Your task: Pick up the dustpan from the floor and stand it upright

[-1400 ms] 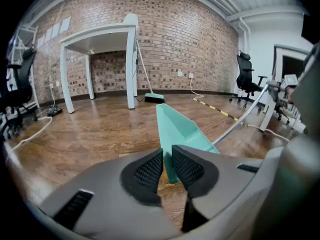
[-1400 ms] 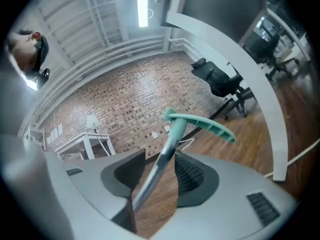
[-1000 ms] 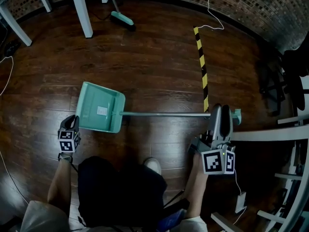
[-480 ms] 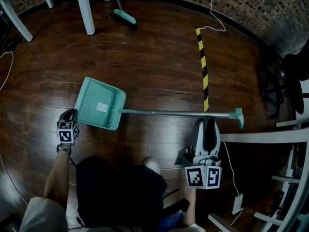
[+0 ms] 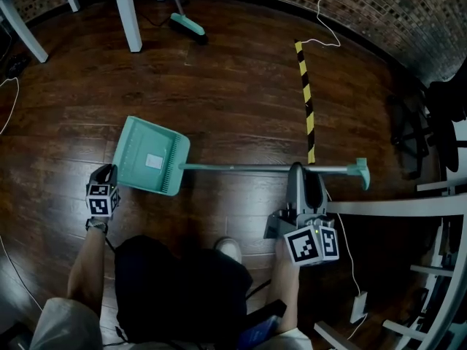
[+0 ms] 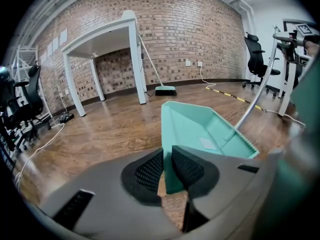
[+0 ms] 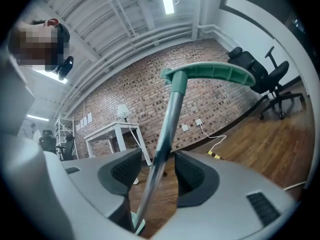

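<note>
The left gripper [image 6: 166,156] had its jaws nearly together, just closing a little further, with the near corner of the dustpan [image 5: 149,155] in the slit between the ribbed pads; it was clamped on that rim. The right gripper [image 7: 159,161] had just been opening; its jaws stood apart round the dustpan's shaft [image 5: 248,168], which ran between the pads closer to the left one, with clear space on the other side, so nothing was pinched there.

The dustpan was one piece in two colours: a mint-green plastic pan with raised side walls, a row of small teeth along one edge and a single white label [image 5: 154,162] inside, joined to a long grey metal shaft that ended in a green crosswise hand grip [image 5: 360,172]. It lay stretched sideways in front of the person over the dark wooden floor [image 5: 219,100], pan at the left gripper and grip end just past the right one; in the left gripper view the shaft slanted upward away from the pan.

Counted outward from the dustpan: one yellow-and-black tape strip [image 5: 306,97] running away from the shaft's far side; one green broom [image 5: 186,25] well beyond the pan; four white table legs [image 5: 125,13] near that broom; one black office chair [image 5: 445,100] off past the grip end.
</note>
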Available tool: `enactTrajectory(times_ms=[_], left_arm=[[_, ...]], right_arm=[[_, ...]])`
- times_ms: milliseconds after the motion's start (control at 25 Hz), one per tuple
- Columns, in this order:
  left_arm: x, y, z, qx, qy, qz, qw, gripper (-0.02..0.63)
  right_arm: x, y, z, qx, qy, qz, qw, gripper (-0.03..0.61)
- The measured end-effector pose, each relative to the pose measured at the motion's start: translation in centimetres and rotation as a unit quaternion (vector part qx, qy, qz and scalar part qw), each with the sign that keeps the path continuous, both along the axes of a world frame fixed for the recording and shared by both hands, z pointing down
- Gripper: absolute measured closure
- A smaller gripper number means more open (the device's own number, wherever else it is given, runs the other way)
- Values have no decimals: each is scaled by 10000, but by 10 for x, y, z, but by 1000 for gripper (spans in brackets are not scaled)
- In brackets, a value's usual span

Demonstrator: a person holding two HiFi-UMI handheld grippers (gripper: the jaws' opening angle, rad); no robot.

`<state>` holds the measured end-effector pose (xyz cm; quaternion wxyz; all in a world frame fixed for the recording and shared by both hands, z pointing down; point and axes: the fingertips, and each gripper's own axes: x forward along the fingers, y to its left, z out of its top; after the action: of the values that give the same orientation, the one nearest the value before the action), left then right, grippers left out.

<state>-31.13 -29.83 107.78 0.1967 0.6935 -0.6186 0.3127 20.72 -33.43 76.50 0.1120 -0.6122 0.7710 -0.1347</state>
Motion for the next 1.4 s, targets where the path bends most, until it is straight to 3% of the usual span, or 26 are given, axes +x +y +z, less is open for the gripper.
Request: enactTrajectory(times_ms=[120,400,600,760,1080,1280,1400], left_arm=[[2,-1,2,-44,93,54,9999,538],[-3,-3,-6,236,-28,7,9997,529],[7,-10,-28,641,122,119,9978,537],[21,-20,-68,1042,184,277,9940,537],[53,-19,-167,1718,263,398,9840,538],[65,10,-235,1716,434,154,9841,538],[77,25,-287,1672,58,337,9853,540]], right_arm=[[-4,-6,-8,44,320,26,9995,471],[-20,-12,-47,385,865,128,9954,474],[-65,-13,-77,797,1537,-233,9846,471],[-87,-4,-88,823,2179,-402,9717,433],[-126,-5,-79,701,2359,-1397,9591,422],[-144,-10,-53,65,2313,-1890,9543,373],[-144,1,-29,-725,2590,-2067,9407,373]])
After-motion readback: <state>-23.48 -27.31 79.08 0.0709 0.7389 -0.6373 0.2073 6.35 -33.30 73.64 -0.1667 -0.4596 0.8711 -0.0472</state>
